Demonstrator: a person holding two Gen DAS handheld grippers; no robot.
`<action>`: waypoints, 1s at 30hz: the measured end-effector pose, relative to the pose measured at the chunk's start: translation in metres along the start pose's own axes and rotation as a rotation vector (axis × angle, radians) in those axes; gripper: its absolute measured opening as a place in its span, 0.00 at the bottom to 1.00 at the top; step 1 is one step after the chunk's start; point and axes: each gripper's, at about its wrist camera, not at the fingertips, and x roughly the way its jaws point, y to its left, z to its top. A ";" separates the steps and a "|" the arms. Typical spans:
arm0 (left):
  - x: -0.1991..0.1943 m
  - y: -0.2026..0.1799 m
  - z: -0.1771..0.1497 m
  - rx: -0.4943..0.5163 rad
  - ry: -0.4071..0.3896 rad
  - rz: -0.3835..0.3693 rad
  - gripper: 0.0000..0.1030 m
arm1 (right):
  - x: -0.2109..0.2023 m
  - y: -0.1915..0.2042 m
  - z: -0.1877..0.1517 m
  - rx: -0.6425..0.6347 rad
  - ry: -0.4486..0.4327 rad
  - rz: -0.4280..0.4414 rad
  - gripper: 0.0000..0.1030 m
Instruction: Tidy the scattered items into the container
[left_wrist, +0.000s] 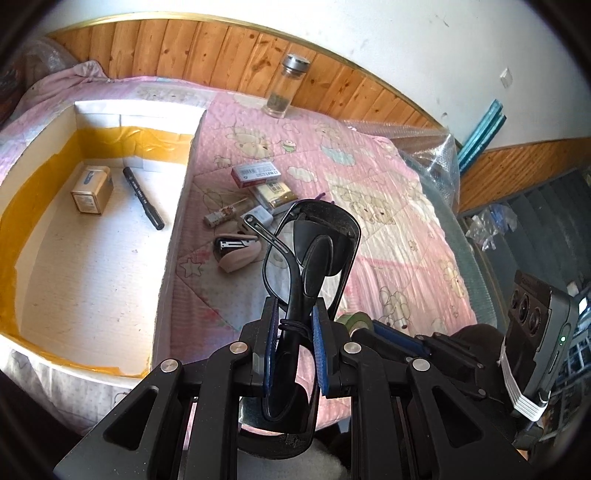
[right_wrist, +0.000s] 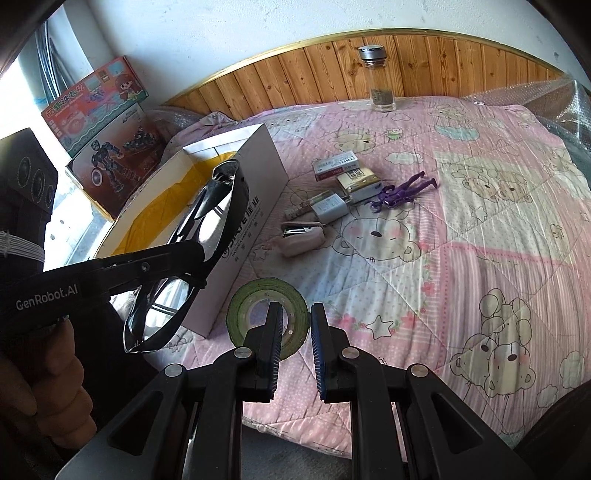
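The left gripper (left_wrist: 295, 332) holds its blue-padded fingers (left_wrist: 319, 347) clamped on a pair of folded black-framed glasses (left_wrist: 314, 254), raised above the pink cartoon-bear quilt (left_wrist: 388, 229) on the bed. The right gripper (right_wrist: 295, 343) has its fingers nearly closed on the wall of a green roll of tape (right_wrist: 266, 314): the left finger sits inside the ring, the right one outside it. Just left of the tape stands the white open-topped cardboard box with yellow tape lining (right_wrist: 236, 206); inside it lie a small gold-brown carton (left_wrist: 92, 190) and a black pen (left_wrist: 144, 197). Farther across the quilt, right of the box, sit a pale pink stapler (right_wrist: 301, 238), a white charger plug (right_wrist: 332, 206), two small packets (right_wrist: 347, 170) and a purple toy figure (right_wrist: 399, 192). At the far edge, against the wooden wall panelling (right_wrist: 314, 70), stands a clear glass bottle with a silver cap (right_wrist: 378, 77).
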 end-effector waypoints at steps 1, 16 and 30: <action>-0.001 0.002 0.001 -0.005 -0.003 -0.002 0.18 | -0.001 0.003 0.002 -0.005 -0.004 0.000 0.16; -0.024 0.036 0.011 -0.098 -0.058 -0.020 0.18 | -0.002 0.048 0.037 -0.105 -0.041 0.027 0.16; -0.035 0.075 0.020 -0.183 -0.087 -0.024 0.18 | 0.010 0.084 0.060 -0.170 -0.048 0.048 0.16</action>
